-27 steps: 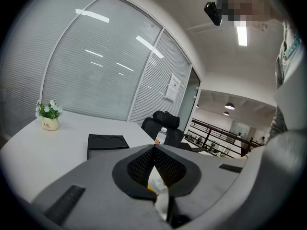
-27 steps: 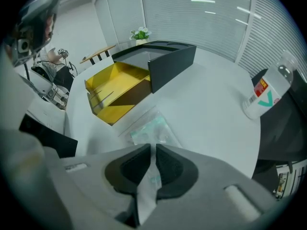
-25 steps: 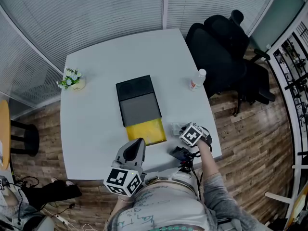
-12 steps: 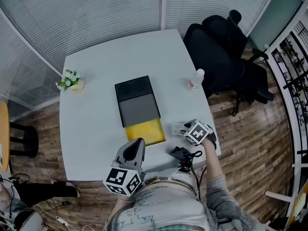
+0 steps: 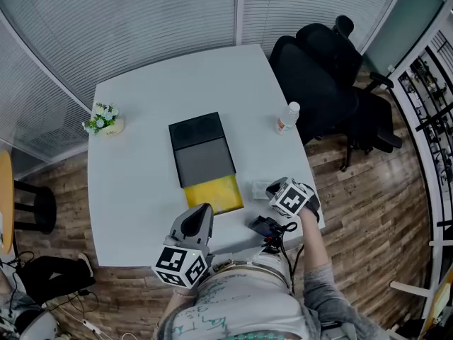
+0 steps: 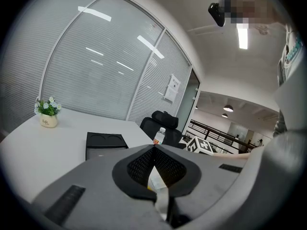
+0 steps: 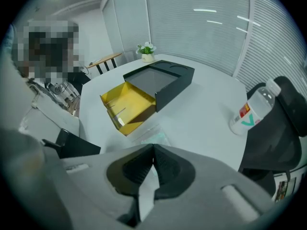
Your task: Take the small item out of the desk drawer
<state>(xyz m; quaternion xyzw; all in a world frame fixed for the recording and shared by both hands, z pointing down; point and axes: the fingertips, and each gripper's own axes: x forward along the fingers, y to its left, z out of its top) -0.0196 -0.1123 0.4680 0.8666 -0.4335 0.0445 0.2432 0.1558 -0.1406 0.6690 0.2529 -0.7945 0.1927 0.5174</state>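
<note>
Right hand-held gripper [image 7: 153, 148] points steeply down at the table [image 7: 206, 104]. Its jaws have just been closing and now meet at the tips with nothing between them. The small packet [image 7: 148, 135], clear with a pale green content, lies flat on the table just beyond and below those tips, apart from them. Any print on it is too faint to read. Its long side seems to run from this gripper toward the yellow drawer [image 7: 127, 104], though the jaws cover part of it.

The drawer stands pulled out of a black case [image 7: 163, 80], farther ahead of the gripper and to its left. Off to the gripper's right stands a clear bottle [image 7: 254, 107]. Its label shows a red patch and a teal V-like mark, with no words legible.

The left hand-held gripper [image 6: 154, 150] hangs over the near edge of the table, its jaws also together and empty. Far ahead of it on the left sits a flower pot [image 6: 48, 121] with small dark lettering too tiny to make out.
</note>
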